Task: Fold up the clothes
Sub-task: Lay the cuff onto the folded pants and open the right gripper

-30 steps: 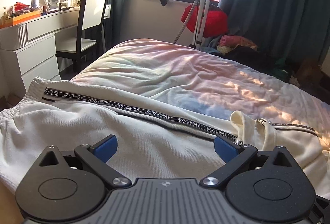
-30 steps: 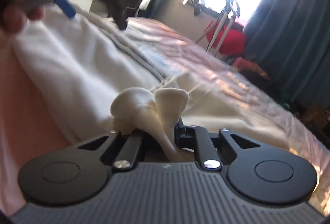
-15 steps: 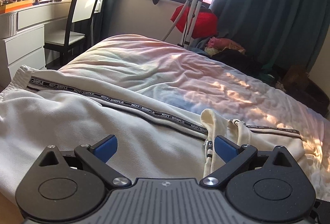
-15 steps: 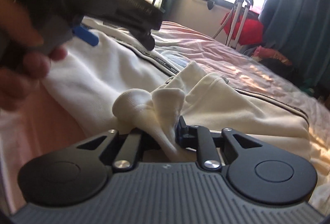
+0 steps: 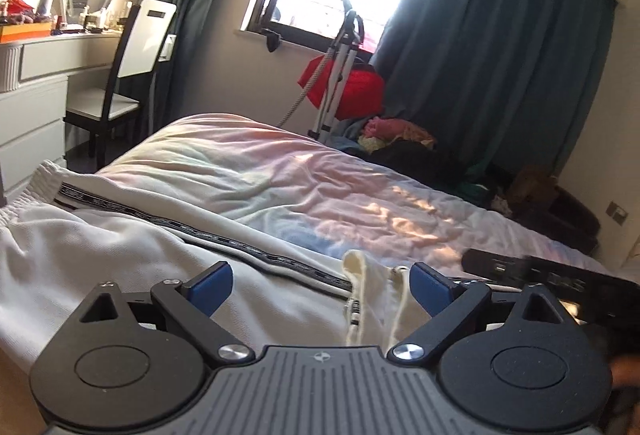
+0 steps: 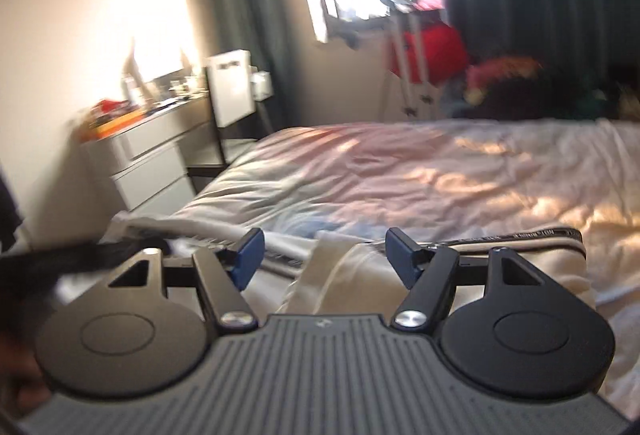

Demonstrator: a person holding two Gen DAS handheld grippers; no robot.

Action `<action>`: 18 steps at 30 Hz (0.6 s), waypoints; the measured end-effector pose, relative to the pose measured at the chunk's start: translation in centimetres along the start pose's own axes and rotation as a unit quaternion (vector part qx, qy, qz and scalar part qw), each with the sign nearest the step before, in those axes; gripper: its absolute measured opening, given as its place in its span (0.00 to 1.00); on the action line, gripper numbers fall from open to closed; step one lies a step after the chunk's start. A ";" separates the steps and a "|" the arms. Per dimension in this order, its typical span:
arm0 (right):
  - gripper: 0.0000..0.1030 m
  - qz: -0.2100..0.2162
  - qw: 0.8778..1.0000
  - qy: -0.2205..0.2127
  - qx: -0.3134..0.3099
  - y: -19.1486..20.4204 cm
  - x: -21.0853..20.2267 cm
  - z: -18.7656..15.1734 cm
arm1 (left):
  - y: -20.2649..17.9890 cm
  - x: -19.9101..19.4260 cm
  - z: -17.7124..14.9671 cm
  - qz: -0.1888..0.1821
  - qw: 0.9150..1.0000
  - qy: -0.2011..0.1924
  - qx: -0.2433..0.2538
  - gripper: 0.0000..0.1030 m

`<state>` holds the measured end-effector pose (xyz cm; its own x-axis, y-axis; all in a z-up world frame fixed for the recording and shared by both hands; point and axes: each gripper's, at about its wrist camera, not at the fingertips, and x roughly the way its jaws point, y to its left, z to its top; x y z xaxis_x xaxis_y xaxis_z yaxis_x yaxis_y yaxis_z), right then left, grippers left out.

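Cream track trousers [image 5: 132,259] with a black lettered side stripe [image 5: 248,247] lie across the pink bedspread [image 5: 320,187]. One leg end is folded back over them, its cuff [image 5: 372,287] lying just in front of my left gripper [image 5: 320,285], which is open and empty above the cloth. My right gripper [image 6: 324,255] is open and empty too, hovering over the folded leg [image 6: 500,255]; the cuff fold [image 6: 332,263] lies between its blue pads. The right gripper shows in the left wrist view [image 5: 560,275] at the right.
A white dresser [image 5: 32,107] and a dark chair with white panels [image 5: 128,75] stand left of the bed. A garment steamer [image 5: 340,75], something red and a heap of clothes [image 5: 400,135] are under the window by dark curtains.
My right gripper has opened and let go of the trouser cuff it held, after carrying it leftward over the trousers. The cuff now rests on the cloth. The left gripper stayed open.
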<state>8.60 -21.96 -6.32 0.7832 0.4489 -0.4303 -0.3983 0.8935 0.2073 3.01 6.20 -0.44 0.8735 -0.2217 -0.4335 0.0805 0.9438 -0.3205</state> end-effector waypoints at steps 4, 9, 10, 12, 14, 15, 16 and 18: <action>0.67 -0.016 0.999 0.025 0.027 -2.1 3.8 0.5 | -0.9 1.8 -1.5 -0.066 0.997 0.036 -0.014 0.78; 0.67 -0.037 0.996 0.056 0.061 -4.8 8.6 1.2 | -2.7 4.4 -4.0 -0.127 0.987 0.094 0.011 0.63; 0.67 -0.041 0.995 0.062 0.068 -5.3 9.5 1.4 | -3.1 4.8 -4.5 -0.129 0.986 0.100 0.021 0.62; 0.66 -0.048 0.993 0.074 0.079 -6.3 11.3 1.5 | -4.0 5.8 -5.2 -0.130 0.983 0.119 0.046 0.51; 0.65 -0.056 0.993 0.088 0.064 -6.1 12.1 1.0 | -4.7 6.5 -6.1 -0.118 0.982 0.124 0.075 0.44; 0.61 -0.063 0.992 0.094 0.049 -5.9 12.5 0.9 | -5.0 6.6 -6.6 -0.106 0.983 0.119 0.092 0.40; 0.48 -0.067 0.992 0.096 0.036 -5.7 12.6 0.8 | -5.1 6.8 -6.7 -0.101 0.983 0.118 0.101 0.34; 0.27 -0.071 0.992 0.098 0.024 -5.6 12.7 0.6 | -5.2 6.9 -7.0 -0.095 0.982 0.117 0.111 0.28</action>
<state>21.05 -21.25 -12.38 0.7202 0.3125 -0.6194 -0.2633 0.9491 0.1727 5.25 -1.98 -7.65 0.7008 -0.4239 -0.5737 0.3555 0.9048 -0.2343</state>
